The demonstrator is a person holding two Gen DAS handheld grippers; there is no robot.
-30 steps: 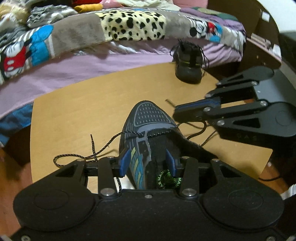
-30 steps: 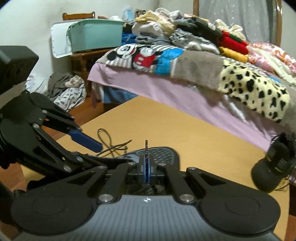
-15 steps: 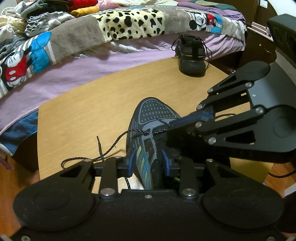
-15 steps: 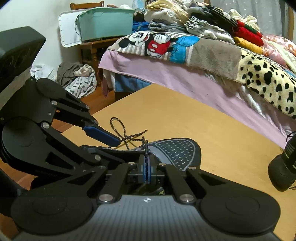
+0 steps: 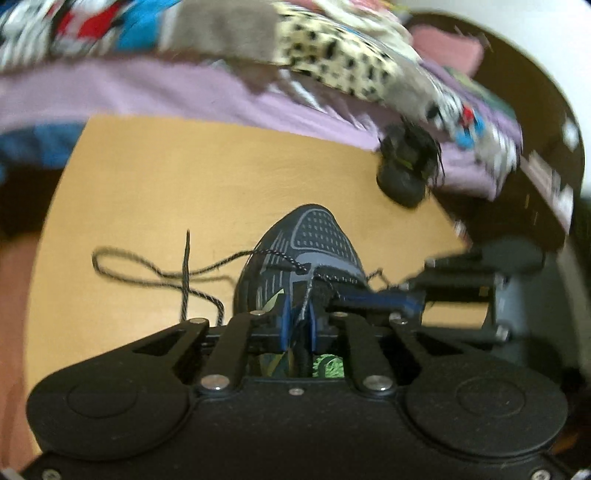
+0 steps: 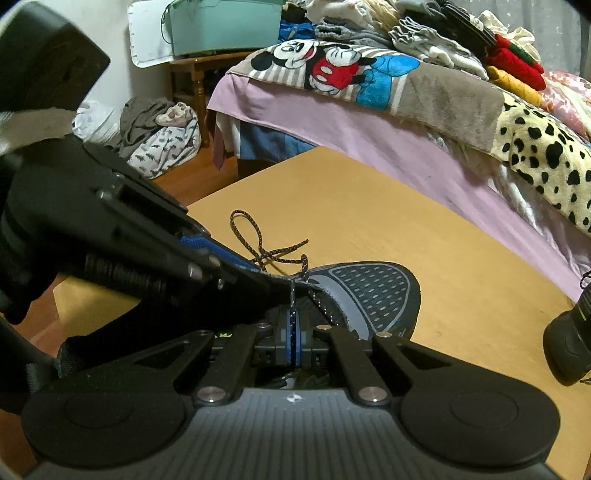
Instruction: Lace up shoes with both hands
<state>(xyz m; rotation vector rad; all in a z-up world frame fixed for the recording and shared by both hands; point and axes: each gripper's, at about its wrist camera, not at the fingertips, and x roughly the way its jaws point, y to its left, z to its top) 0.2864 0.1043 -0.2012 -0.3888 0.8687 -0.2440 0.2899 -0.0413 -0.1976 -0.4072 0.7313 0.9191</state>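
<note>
The dark grey mesh shoe [image 5: 306,258] lies on the tan table [image 5: 184,177], toe pointing to 12 o'clock in the left wrist view, its heel tucked under the camera. Its speckled black lace [image 5: 155,269] runs from the lowest eyelets out to 9 o'clock, looping loosely across the bare tabletop with one free end lying straight toward 12.

The left gripper [image 5: 297,325] sits over the shoe's throat, its blue pads drawn close around the edge of the upper, apparently the tongue or eyelet flap; blur hides whether it pinches firmly. The right gripper [image 6: 291,334] has its blue pads pressed together on a short stretch of lace that stands up between them. In the right wrist view the left gripper's black linkage reaches in from 9 o'clock and covers much of the shoe's near side, so the eyelets there are hidden.

A second black shoe [image 5: 406,166] stands at 2 o'clock, well apart, at the table's far edge. Beyond lies a bed [image 6: 332,122] with a lilac sheet, cartoon-print and leopard-spot blankets and folded clothes; a teal bin [image 6: 221,26] sits on a wooden stand at 11 o'clock
</note>
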